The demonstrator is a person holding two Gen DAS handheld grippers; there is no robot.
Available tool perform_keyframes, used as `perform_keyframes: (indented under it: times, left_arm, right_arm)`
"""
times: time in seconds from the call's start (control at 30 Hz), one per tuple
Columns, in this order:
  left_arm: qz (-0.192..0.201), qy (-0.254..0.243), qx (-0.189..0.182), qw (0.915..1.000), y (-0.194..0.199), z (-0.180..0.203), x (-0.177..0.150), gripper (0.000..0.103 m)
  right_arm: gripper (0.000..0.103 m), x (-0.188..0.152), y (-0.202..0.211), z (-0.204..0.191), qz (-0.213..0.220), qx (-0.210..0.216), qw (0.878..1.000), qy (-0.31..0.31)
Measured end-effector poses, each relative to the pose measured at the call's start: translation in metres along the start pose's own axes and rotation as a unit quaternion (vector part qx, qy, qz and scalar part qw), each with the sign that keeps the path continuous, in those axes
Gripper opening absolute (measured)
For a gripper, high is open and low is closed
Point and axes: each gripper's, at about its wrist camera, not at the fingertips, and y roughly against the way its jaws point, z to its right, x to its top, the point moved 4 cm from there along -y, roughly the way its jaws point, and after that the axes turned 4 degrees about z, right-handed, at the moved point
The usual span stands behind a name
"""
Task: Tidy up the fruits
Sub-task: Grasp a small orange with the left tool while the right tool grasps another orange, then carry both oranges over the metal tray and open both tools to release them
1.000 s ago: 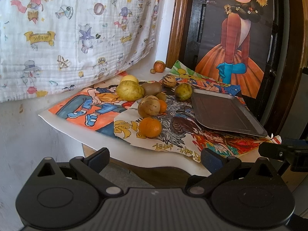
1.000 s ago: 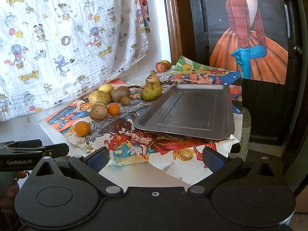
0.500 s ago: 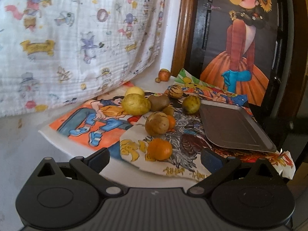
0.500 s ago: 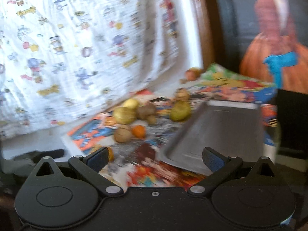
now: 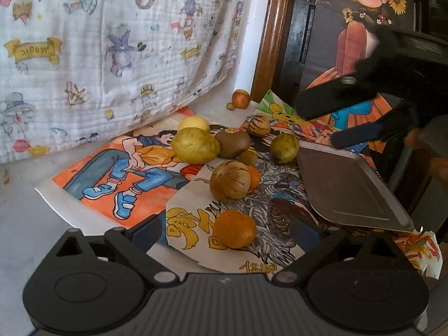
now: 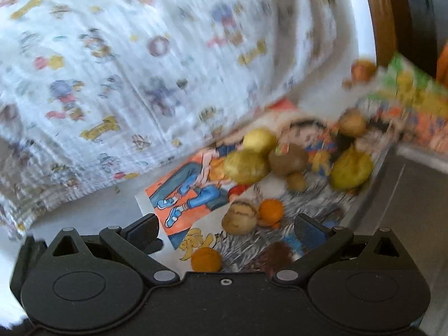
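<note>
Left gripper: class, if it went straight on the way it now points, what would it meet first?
Most likely the near orange, which lies between the open fingers of the left gripper, just ahead. Behind it sits a striped brown fruit. Depth is uncertain.

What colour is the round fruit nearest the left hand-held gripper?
Orange: the round orange fruit lies on the drawn paper, clearest in the left wrist view.
</note>
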Motion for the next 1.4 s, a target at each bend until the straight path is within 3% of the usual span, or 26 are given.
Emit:
perform_keyframes:
  times: [0.17,0.4,0.6,0.77,1.1,1.4]
  left_arm:
    - [-0.014,0.003,0.0,0.9999,-0.01,0.003,-0.003,0.089]
    - [-0.025,0.002,0.01,0.9996,-0.019,0.004,-0.005,0.074]
    - [-0.031,0.012,0.018,0.9993,-0.025,0.001,-0.002,0.059]
    - [-0.037,0.021,0.008,0.9991,-0.03,0.0,-0.001,0.044]
    - [-0.036,0.027,0.007,0.999,-0.032,0.0,-0.003,0.041]
    - [-0.035,0.036,0.012,0.9987,-0.032,-0.001,-0.002,0.041]
  right_arm:
    - [0.101,0.007,-0.035,0.021,-0.027,-0.001,0.998,-0.06]
    - [0.084,0.005,-0.069,0.056,-0.054,-0.016,0.984,-0.167]
    - [0.063,0.002,-0.088,0.062,-0.061,-0.036,0.981,-0.182]
    - [0.054,0.005,-0.095,0.065,-0.053,-0.042,0.981,-0.183]
    - [0.049,0.0,-0.099,0.071,-0.05,-0.05,0.977,-0.2]
    - [0.035,-0.002,-0.101,0.069,-0.045,-0.058,0.979,-0.188]
